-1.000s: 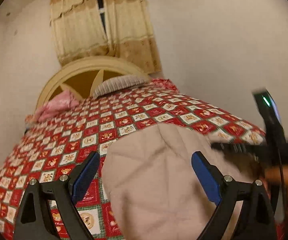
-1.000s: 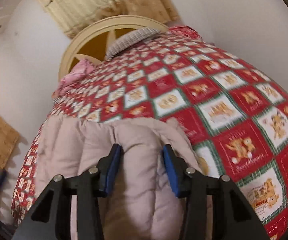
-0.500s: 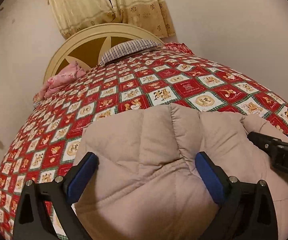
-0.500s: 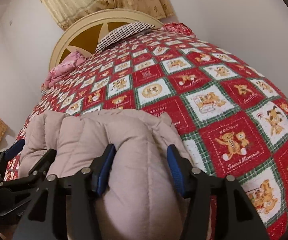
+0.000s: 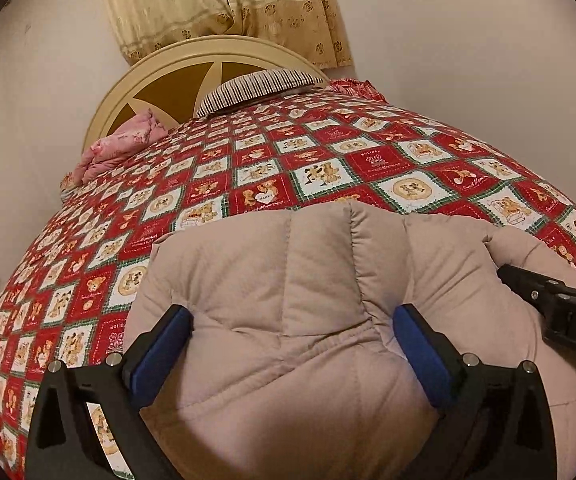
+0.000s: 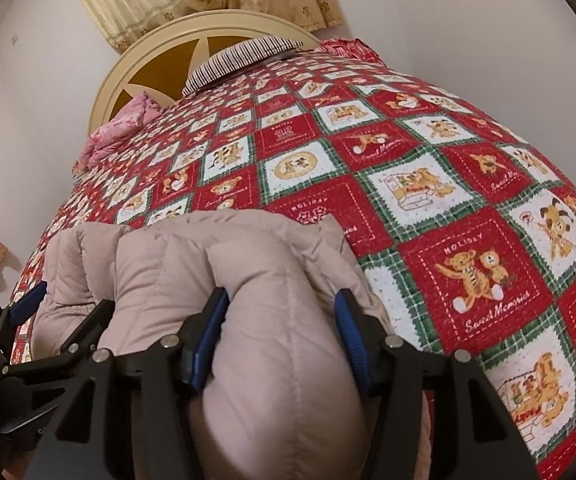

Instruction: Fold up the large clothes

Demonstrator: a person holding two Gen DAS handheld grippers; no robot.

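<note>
A beige quilted puffer jacket [image 5: 288,300] lies bunched at the near edge of the bed; it also shows in the right wrist view [image 6: 247,280]. My left gripper [image 5: 290,344] has its jaws wide apart, with a thick fold of the jacket bulging between the blue pads [image 5: 159,352]. My right gripper [image 6: 279,320] has its jaws pressing on both sides of a puffy roll of the jacket. The right gripper's black body [image 5: 560,312] shows at the right of the left wrist view; the left gripper [image 6: 19,328] shows at the left of the right wrist view.
The bed carries a red, white and green teddy-bear quilt [image 5: 328,160]. At its head are a striped pillow [image 5: 255,86], a pink bundle [image 5: 119,148], a cream round headboard [image 5: 207,52] and curtains [image 5: 223,0]. Walls stand on both sides.
Both grippers have come down low onto the jacket near the bed's edge. The right gripper's jaws now squeeze a roll of it; the left gripper's jaws stay wide around a fold.
</note>
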